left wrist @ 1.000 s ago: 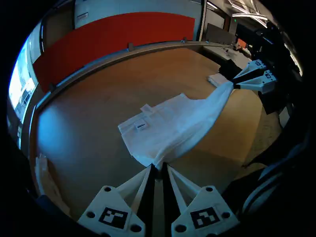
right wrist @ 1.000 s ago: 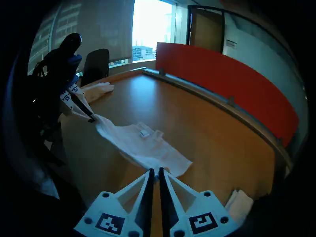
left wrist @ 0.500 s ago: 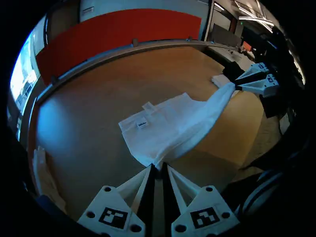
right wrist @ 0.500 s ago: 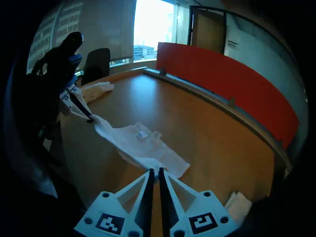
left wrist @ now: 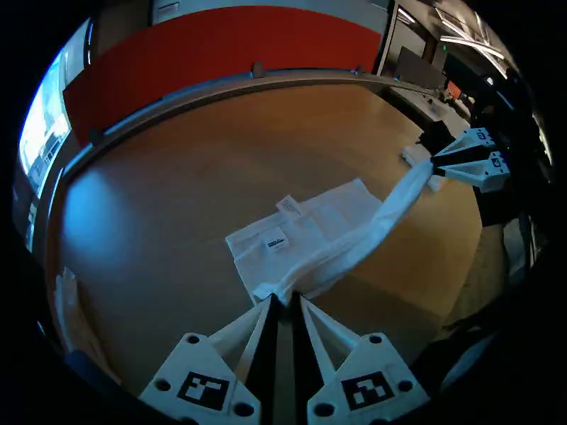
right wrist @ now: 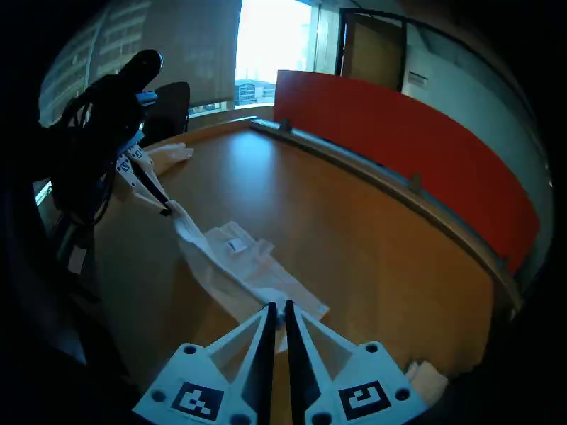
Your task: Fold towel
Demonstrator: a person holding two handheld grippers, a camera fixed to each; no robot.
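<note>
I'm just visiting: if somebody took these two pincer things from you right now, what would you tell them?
Left gripper: shut on one near corner of the towel.
Right gripper: shut on the other near corner.
Towel: near edge lifted and stretched between the grippers; the rest lies flat on the wooden table.
Done: both corners gripped, edge raised.
Left: probably carry the edge over to the far side, lay it down, release.
</note>
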